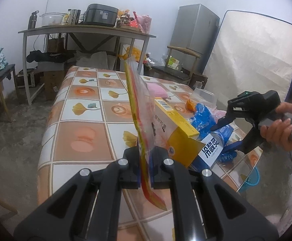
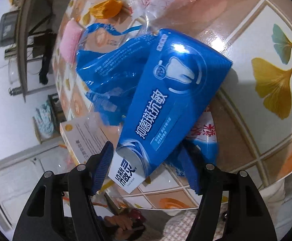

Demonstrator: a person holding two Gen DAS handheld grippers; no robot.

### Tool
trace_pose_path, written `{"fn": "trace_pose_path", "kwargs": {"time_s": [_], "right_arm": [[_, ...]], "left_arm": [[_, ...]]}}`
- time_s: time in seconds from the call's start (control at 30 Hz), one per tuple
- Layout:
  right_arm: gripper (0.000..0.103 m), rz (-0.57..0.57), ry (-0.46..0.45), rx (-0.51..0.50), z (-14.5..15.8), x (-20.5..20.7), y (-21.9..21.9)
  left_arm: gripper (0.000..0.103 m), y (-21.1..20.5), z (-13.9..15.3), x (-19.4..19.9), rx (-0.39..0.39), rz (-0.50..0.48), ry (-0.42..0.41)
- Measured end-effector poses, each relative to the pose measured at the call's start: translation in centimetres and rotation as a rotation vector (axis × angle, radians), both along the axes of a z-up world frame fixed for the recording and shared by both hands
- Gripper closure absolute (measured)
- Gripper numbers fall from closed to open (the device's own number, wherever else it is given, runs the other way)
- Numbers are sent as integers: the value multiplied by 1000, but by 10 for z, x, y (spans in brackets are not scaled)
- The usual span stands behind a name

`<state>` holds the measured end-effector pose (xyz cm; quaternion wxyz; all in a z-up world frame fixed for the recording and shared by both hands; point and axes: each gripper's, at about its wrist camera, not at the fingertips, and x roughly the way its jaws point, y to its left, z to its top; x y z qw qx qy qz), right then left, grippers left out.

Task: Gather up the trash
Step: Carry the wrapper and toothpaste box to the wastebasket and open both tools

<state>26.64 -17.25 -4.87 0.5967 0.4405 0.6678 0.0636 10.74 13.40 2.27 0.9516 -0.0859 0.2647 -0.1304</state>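
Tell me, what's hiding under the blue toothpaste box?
Under the blue toothpaste box lies a crumpled blue plastic bag and a white packet with red writing. The box covers most of that packet, so the rest stays hidden.

A lived-in home room is being shown by a fridge [image 1: 194, 38], leaning mattress [image 1: 252, 64], cluttered shelf table [image 1: 85, 30] and oilcloth-covered table [image 1: 81, 120].

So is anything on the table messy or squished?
Yes. The blue toothpaste box lies tilted on a crumpled blue plastic bag, not flat on the table. An orange peel sits loose beyond them, and the yellow box has an open flap.
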Motion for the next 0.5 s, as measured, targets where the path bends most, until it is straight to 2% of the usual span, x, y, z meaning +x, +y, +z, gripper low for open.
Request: {"fn": "trace_pose_path", "kwargs": {"time_s": [0.17, 0.23, 0.5], "right_arm": [[39, -34, 61, -8, -1, 3, -1], [43, -38, 68, -1, -2, 3, -1], [50, -67, 27, 109, -3, -13, -16]], "left_arm": [[99, 2, -4, -1, -13, -3, 0], [99, 3, -5, -1, -17, -2, 2], [99, 4, -5, 1, -22, -10, 3]]}}
